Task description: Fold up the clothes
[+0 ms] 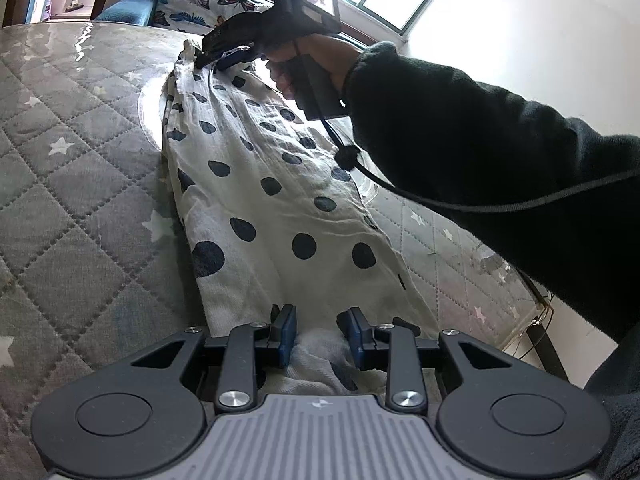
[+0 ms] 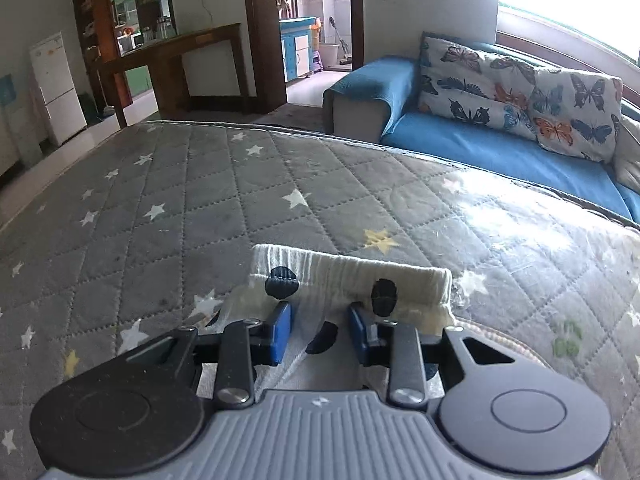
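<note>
Both grippers, left (image 1: 322, 330) and right (image 2: 320, 330), have jaws clamped on the polka-dot garment (image 1: 272, 200) stretched across the quilted mattress (image 1: 72, 168).

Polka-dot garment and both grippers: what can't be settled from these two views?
- Left wrist view: polka-dot garment near end, hidden under the left gripper; pad contact unclear.
- Left wrist view: right gripper fingertips dark, backlit; grip unclear.
- Right wrist view: right gripper body hides everything behind the waistband.
</note>
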The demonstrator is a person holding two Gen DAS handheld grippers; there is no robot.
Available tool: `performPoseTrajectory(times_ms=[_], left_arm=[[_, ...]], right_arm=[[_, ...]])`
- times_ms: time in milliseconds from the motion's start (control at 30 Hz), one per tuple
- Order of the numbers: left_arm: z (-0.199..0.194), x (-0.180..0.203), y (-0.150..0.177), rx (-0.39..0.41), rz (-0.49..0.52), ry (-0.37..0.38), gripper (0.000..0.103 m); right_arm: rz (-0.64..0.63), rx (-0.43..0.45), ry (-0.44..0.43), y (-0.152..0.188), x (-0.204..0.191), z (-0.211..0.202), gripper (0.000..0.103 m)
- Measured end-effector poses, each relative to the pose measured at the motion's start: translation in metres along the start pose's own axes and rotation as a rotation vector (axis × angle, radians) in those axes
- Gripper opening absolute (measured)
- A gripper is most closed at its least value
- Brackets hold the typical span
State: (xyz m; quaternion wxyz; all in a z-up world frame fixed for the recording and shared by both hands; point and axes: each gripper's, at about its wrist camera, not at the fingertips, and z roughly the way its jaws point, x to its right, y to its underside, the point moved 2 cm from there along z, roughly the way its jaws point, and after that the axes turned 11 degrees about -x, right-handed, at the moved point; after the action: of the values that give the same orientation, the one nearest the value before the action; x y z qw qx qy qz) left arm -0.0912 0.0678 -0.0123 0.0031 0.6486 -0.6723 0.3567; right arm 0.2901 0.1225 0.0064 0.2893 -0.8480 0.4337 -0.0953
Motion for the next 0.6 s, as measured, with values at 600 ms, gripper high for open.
performPoseTrajectory(times_ms=[600], left_arm=[[0.000, 0.002, -0.002, -0.003, -0.011, -0.011, 0.031]], right_arm=[[-0.044, 0.000, 0.044, -0.014, -0.027, 0.004, 0.031]])
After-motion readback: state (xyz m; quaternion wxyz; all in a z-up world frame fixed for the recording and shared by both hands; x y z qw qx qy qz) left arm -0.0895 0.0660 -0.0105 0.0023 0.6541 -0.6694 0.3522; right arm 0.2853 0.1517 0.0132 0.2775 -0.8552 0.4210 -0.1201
